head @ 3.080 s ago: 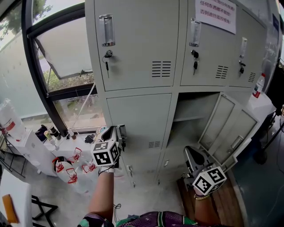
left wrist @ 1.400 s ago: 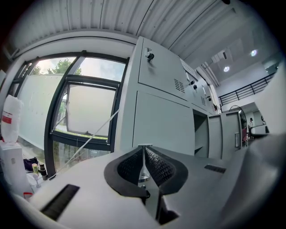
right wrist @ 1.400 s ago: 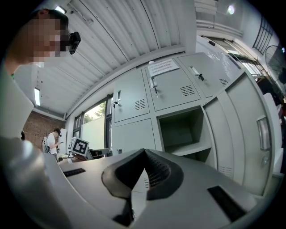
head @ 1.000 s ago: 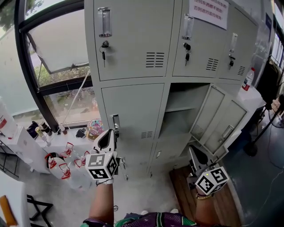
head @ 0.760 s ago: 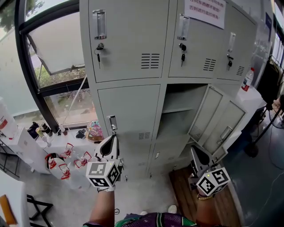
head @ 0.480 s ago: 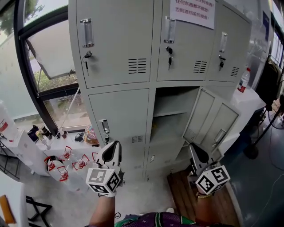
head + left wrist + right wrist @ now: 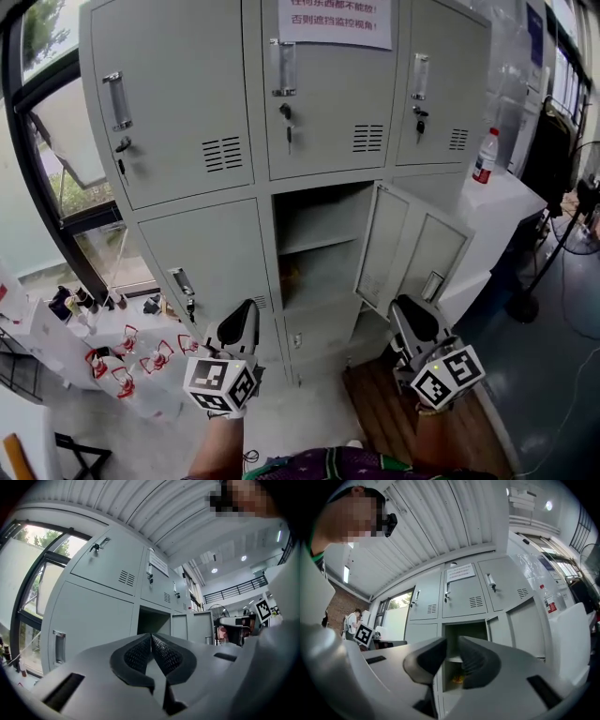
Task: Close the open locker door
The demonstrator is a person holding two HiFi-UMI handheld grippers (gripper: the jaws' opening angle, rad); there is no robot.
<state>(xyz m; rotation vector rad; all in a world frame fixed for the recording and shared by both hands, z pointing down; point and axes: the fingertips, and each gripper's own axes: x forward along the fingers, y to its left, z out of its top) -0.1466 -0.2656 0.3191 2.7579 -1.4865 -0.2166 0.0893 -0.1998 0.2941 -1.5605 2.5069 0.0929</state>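
The grey lockers fill the head view. One middle compartment stands open, and its door is swung out to the right with its handle facing me. My left gripper is shut and empty, low down in front of the closed door left of the opening. My right gripper hangs just below the open door, apart from it. Its jaws have just been opening a crack, with nothing between them. The left gripper view has the pads touching. In the right gripper view the compartment shows through the gap and the door stands to the right.
A paper notice is stuck on an upper locker. A bottle with a red label stands on a white-covered surface right of the lockers. Small bottles and red-marked containers crowd the ledge under the window at left. A fan stand is at right.
The lockers have slid left in the head view, so the open compartment now lies between my grippers. The door has not moved. The right jaws now show a small gap.
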